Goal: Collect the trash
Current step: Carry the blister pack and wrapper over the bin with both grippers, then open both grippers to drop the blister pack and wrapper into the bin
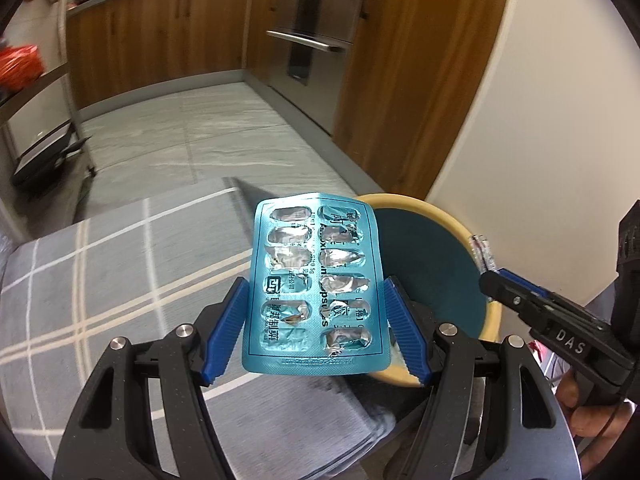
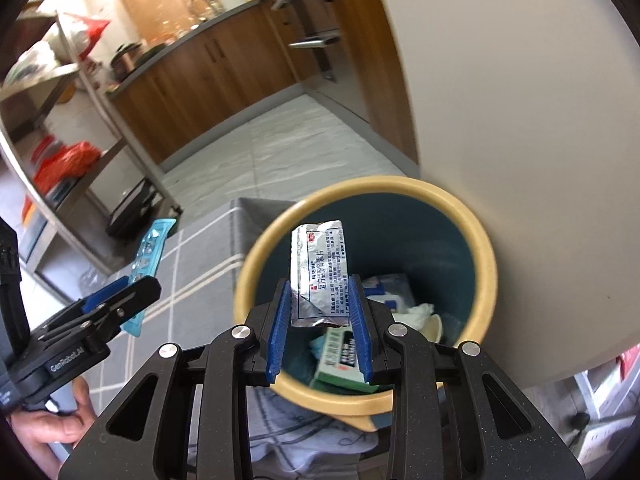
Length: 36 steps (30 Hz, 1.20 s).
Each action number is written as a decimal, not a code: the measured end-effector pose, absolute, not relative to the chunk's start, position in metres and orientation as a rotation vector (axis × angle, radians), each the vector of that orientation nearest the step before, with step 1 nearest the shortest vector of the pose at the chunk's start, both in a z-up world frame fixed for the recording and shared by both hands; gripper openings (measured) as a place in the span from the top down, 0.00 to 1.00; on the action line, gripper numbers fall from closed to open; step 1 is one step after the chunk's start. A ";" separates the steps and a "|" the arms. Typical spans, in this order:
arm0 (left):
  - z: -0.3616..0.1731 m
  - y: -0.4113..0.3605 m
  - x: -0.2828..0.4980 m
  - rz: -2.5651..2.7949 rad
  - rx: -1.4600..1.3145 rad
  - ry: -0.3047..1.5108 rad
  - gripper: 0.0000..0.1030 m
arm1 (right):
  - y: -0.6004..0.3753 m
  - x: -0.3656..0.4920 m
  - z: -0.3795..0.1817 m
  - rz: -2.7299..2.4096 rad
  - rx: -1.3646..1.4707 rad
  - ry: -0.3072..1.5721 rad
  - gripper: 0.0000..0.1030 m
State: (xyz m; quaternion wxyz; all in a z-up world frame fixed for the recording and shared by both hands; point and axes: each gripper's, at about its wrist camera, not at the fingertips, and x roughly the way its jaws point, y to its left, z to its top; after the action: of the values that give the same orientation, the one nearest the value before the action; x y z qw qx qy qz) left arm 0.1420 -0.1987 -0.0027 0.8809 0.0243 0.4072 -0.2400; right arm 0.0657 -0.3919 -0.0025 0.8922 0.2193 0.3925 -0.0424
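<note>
My left gripper [image 1: 316, 320] is shut on an empty blue blister pack [image 1: 316, 284], gripped by its long edges and held upright over the grey checked cloth [image 1: 120, 280], just left of the bin [image 1: 440, 216]. That pack [image 2: 150, 248] also shows edge-on in the right wrist view. My right gripper [image 2: 320, 312] is shut on a crumpled silver medicine sachet [image 2: 320, 268], held above the open mouth of the yellow-rimmed, teal-lined bin [image 2: 480, 240]. In the left wrist view the right gripper's fingers [image 1: 508, 292] reach in from the right with the sachet's edge [image 1: 482, 254] showing.
The bin holds a green box [image 2: 340, 360], white tissue [image 2: 420, 314] and other packaging. A white wall [image 2: 520, 120] stands right of it. Wooden cabinets [image 1: 160, 40] and an oven [image 1: 316, 40] line the far side of the tiled floor [image 1: 200, 140]. A metal shelf rack [image 2: 60, 120] is at left.
</note>
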 end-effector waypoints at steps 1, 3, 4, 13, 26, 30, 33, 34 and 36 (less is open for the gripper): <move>-0.005 -0.207 0.145 -0.517 0.058 0.855 0.35 | -0.395 0.066 -0.005 -0.096 0.461 0.818 0.70; -0.010 -0.221 0.150 -0.539 0.070 0.865 0.35 | -0.401 0.066 -0.011 -0.113 0.472 0.826 0.70; -0.015 -0.229 0.153 -0.551 0.077 0.875 0.35 | -0.402 0.066 -0.013 -0.118 0.476 0.831 0.70; -0.056 -0.275 0.171 -0.601 0.138 0.953 0.35 | -0.419 0.069 -0.036 -0.157 0.510 0.871 0.70; -0.081 -0.280 0.181 -0.614 0.155 0.993 0.25 | -0.422 0.081 -0.055 -0.155 0.528 0.932 0.61; -0.077 -0.270 0.177 -0.605 0.136 0.983 0.24 | -0.421 0.079 -0.051 -0.163 0.526 0.915 0.59; -0.069 -0.259 0.173 -0.602 0.119 0.968 0.22 | -0.417 0.076 -0.043 -0.161 0.512 0.896 0.59; -0.066 -0.257 0.171 -0.600 0.117 0.963 0.21 | -0.416 0.074 -0.040 -0.161 0.505 0.891 0.58; -0.060 -0.251 0.167 -0.592 0.116 0.946 0.17 | -0.413 0.070 -0.034 -0.160 0.487 0.880 0.55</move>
State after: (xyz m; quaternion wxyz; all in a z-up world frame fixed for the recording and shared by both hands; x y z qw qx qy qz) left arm 0.1671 -0.2514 -0.0598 0.8468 0.0550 0.4484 -0.2808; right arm 0.0697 -0.4131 -0.0336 0.8731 0.2330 0.4213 -0.0765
